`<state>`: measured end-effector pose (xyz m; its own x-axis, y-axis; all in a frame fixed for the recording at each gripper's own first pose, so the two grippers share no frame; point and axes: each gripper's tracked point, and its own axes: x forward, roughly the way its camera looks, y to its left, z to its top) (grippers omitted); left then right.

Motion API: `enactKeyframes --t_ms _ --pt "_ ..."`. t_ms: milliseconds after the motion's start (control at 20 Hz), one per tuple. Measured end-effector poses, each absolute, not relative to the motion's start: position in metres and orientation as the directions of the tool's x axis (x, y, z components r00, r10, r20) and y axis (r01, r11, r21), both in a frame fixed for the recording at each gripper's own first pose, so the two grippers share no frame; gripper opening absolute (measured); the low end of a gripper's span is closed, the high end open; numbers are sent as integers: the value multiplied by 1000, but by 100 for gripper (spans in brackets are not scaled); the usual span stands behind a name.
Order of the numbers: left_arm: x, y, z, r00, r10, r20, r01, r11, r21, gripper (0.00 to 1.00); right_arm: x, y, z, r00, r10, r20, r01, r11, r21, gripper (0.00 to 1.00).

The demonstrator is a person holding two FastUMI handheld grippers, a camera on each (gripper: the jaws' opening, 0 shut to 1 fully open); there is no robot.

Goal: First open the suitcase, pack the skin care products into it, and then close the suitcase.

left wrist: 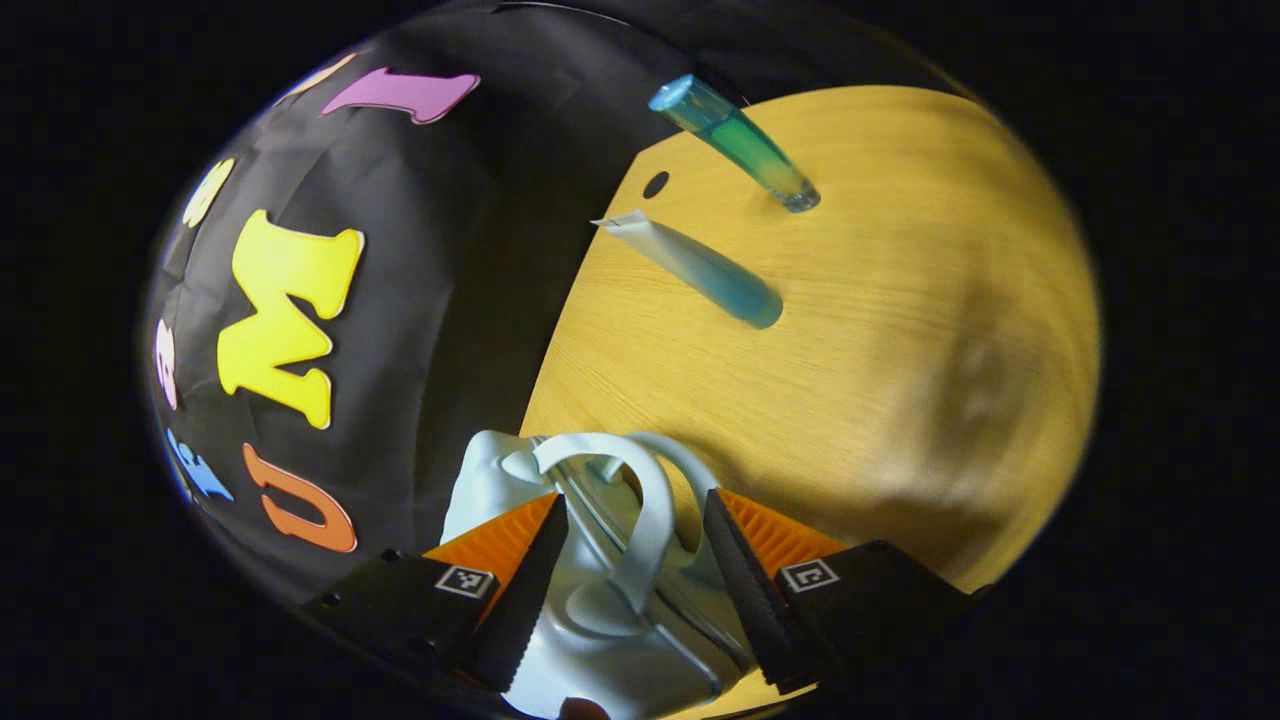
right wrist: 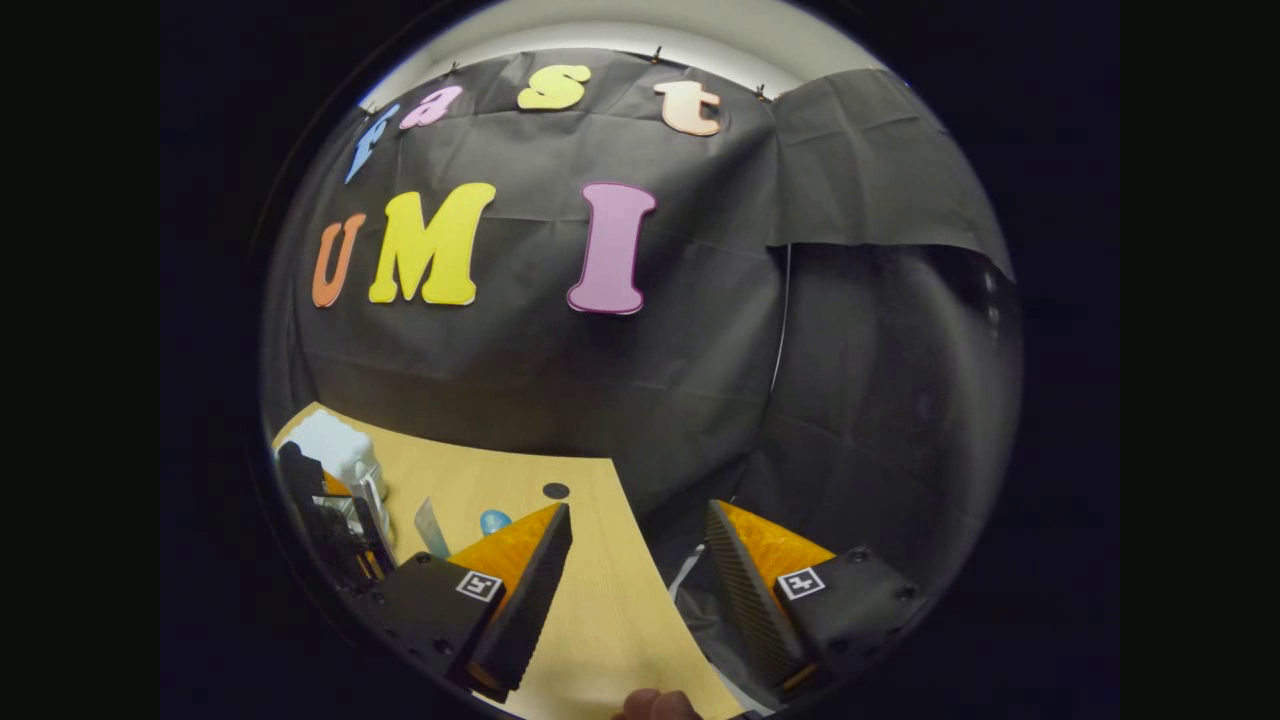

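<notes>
A: What sits between the left gripper (left wrist: 635,560)'s fingers?

B: The pale handle (left wrist: 645,505) of the light blue suitcase (left wrist: 600,640). The fingers stand apart, one on each side of the arched handle, and I cannot tell whether either touches it. The suitcase shell lies just below and between them, at the edge of the wooden bench (left wrist: 900,400).

A: And the skin care products?

B: Two tubes lie on the bench well beyond the fingertips. The nearer one, a blue tube (left wrist: 700,270) with a flat white crimped end, lies ahead of the fingers. A green-blue tube (left wrist: 735,140) lies farther off, past the first and a little to the right.

A: What about the right gripper (right wrist: 640,560)?

B: Its fingers are spread wide with nothing between them, over the bench's edge. The black cloth wall (right wrist: 650,380) stands ahead of them.

A: Can it see the suitcase?

B: Yes, far to the left of its left finger, the suitcase's pale shell shows, with the left gripper against it. A tube end shows on the bench just left of that finger.
</notes>
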<state>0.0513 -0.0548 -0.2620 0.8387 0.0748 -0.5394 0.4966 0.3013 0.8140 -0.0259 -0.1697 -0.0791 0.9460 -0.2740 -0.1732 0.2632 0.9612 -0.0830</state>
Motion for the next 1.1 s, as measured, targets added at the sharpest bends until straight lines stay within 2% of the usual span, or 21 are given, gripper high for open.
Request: enactKeyframes --t_ms 50,150,200,300,650,750,800,900,1100 --pt "54 -55 -264 835 82 -544 504 282 816 87 -27 -171 -80 947 -273 -170 261 961 -89 81" --pt "54 -57 -269 826 93 -555 522 243 818 77 -30 -172 -81 947 -273 -168 261 961 -90 81" --pt "53 -58 -271 821 101 -562 531 227 817 68 -32 -173 -80 946 -274 -170 263 961 -85 81" --pt "52 -58 -268 810 109 -576 544 223 809 60 -37 -177 -83 943 -281 -179 272 960 -75 81" --pt "56 -35 -270 778 171 -604 554 267 789 55 -41 -175 -90 938 -287 -194 283 958 -50 81" --pt "61 -34 -267 778 180 -601 554 253 793 47 -40 -171 -88 942 -279 -186 273 960 -53 81" --pt "60 -37 -269 776 174 -606 557 261 789 33 -41 -170 -88 944 -274 -184 268 962 -55 82" --pt "58 -39 -265 780 171 -602 553 263 791 23 -42 -167 -88 945 -270 -184 264 963 -56 81" --pt "54 -37 -249 805 152 -573 510 314 801 14 -41 -162 -87 947 -265 -183 260 964 -52 81"
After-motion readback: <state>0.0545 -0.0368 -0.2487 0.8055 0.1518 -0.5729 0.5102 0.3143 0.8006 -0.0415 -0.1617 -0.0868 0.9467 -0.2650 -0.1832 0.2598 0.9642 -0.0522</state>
